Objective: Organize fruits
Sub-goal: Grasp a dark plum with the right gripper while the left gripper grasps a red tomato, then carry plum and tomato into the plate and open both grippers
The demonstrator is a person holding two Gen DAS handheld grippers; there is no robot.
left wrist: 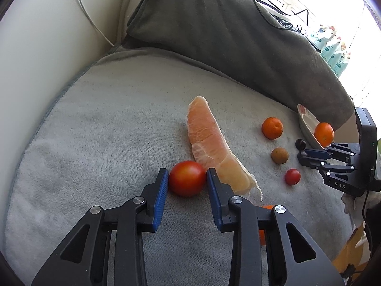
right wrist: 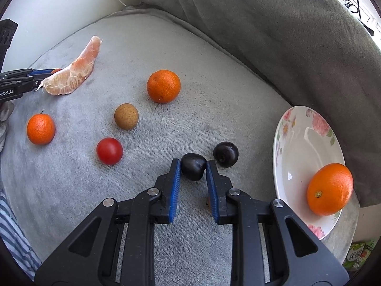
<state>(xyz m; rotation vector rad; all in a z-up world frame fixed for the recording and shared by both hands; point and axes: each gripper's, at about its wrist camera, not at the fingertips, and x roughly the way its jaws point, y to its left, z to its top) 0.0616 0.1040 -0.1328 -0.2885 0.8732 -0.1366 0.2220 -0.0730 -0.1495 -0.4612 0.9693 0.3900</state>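
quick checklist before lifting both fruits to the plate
1. Left tongs closed on the big tomato: ok, both pads touch it.
2. Right tongs closed on the dark fruit: ok.
3. Second dark fruit clear of the right grip: ok, it lies just beside.
4. Citrus segment clear of the left tongs: cannot tell, it lies against the right finger.
5. Room on the plate: ok, only one orange.

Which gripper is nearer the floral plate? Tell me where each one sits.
Right. The right gripper, shut on a dark fruit, sits just beside the floral plate. The left gripper grips a tomato far across the blanket.
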